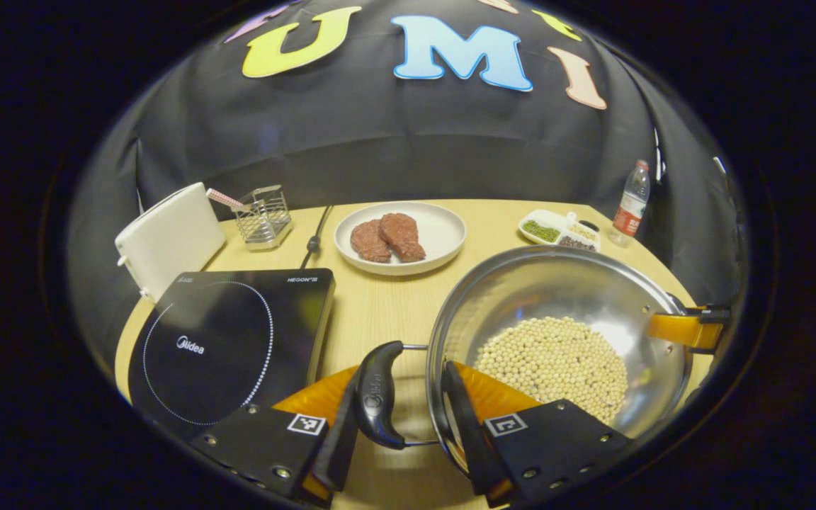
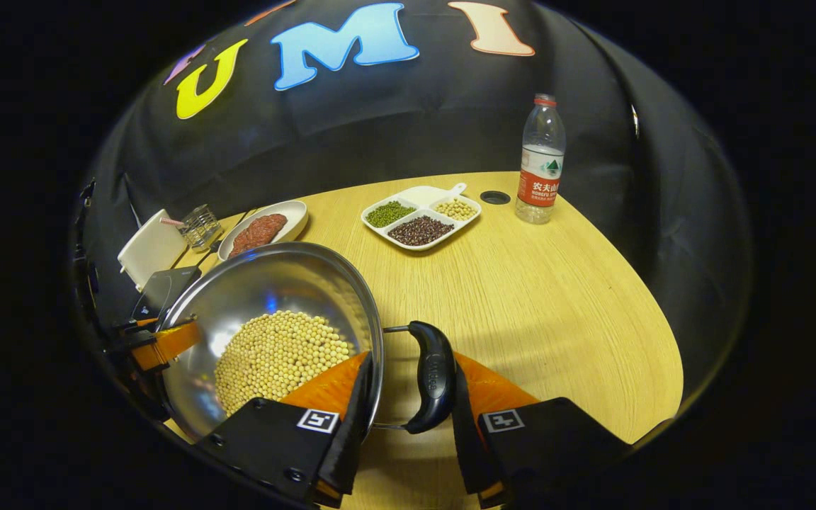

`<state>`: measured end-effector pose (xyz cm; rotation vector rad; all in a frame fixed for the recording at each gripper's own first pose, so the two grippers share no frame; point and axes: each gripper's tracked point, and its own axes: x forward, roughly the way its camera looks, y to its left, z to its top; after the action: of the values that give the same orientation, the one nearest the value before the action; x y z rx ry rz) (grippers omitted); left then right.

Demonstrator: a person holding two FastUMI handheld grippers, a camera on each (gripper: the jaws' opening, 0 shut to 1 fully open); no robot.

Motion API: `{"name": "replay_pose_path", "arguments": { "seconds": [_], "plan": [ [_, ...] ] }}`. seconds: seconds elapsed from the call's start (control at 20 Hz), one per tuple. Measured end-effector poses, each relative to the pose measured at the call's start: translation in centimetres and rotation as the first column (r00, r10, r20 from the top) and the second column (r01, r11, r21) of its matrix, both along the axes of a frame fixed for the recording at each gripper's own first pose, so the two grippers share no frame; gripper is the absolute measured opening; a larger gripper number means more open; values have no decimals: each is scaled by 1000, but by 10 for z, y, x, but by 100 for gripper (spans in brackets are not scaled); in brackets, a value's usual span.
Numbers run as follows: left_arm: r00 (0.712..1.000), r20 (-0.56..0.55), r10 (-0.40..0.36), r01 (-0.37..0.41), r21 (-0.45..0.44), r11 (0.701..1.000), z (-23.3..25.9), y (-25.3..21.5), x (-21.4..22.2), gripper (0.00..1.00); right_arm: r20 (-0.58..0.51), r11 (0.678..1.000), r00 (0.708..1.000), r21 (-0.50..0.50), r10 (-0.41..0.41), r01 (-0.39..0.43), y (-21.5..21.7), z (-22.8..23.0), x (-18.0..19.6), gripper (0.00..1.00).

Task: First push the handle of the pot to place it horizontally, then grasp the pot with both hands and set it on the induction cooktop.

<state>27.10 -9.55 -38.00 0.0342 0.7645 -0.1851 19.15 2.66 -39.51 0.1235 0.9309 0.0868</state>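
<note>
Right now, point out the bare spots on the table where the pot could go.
The induction cooktop surface is bare, left of the pot. A wide bare stretch of table lies right of the pot, below the divided dish and bottle. The back left is crowded: the meat plate, wire rack and white board.

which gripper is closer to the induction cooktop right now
Left. The left gripper straddles the pot handle on the side facing the induction cooktop, right beside it. The right gripper straddles the handle on the pot's far side, with the pot between.
</note>
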Motion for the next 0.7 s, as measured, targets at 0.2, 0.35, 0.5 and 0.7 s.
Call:
{"name": "replay_pose_path", "arguments": {
  "seconds": [0.2, 0.35, 0.5, 0.7],
  "plan": [
    [1000, 8, -2, 2, 14, 1000, 2, -2, 1, 61, 1, 1000, 1000, 3, 4, -4, 1, 3, 2, 51],
    [1000, 8, 4, -4, 27, 1000, 8, 2, 0, 61, -12, 1000, 1000, 1, 10, -10, 4, 7, 1, 47],
    [999, 28, 21, -21, 5, 1000, 25, 10, 2, 61, 18, 1000, 1000, -4, 14, -14, 11, 25, 4, 47],
    [999, 48, 18, -17, -12, 1000, 45, 28, 8, 61, 48, 1000, 999, -4, -9, 9, 27, 48, 5, 47]
  ]
}}
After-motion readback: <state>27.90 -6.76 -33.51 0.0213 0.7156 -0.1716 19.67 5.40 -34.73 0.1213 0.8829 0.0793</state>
